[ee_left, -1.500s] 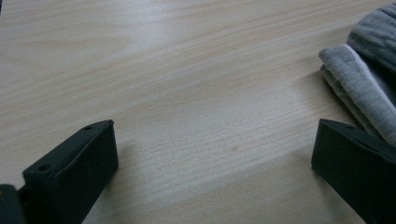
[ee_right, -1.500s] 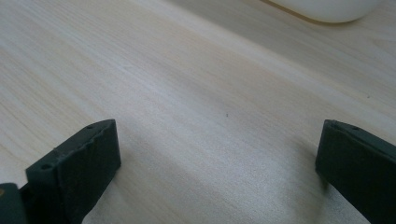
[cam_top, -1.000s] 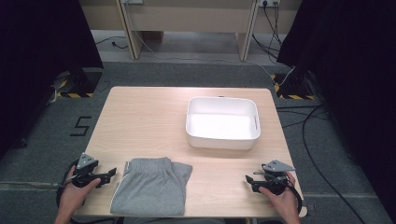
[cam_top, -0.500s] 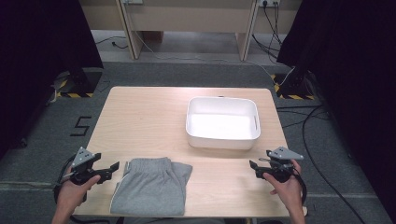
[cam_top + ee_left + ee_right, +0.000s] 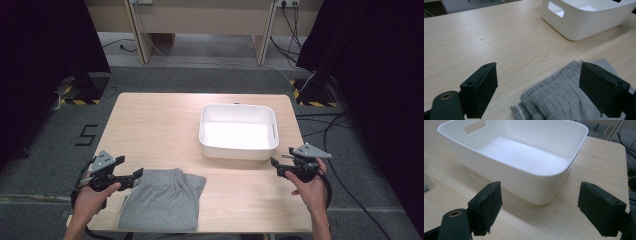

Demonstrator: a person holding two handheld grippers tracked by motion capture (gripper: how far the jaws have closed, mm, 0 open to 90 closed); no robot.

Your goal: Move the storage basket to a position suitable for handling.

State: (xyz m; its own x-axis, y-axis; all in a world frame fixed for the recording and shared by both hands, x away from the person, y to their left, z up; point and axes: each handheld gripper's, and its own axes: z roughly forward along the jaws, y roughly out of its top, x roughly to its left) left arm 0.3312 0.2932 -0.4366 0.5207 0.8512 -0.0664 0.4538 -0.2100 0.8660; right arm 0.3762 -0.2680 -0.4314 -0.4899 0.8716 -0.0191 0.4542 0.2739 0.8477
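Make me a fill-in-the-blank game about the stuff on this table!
1. The white plastic bin has ____ inside it.
2. The folded grey shorts lie on the wooden ____.
3. The jaws of the left hand-held gripper stand ____, with nothing pinched between them.
4. The right hand-held gripper points toward the ____ bin.

Missing words: nothing; table; open; white

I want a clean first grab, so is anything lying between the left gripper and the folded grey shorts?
Nothing visible. The left gripper stands open right beside the folded grey ribbed shorts, with bare light wooden table around them. The white plastic tub sits well beyond.
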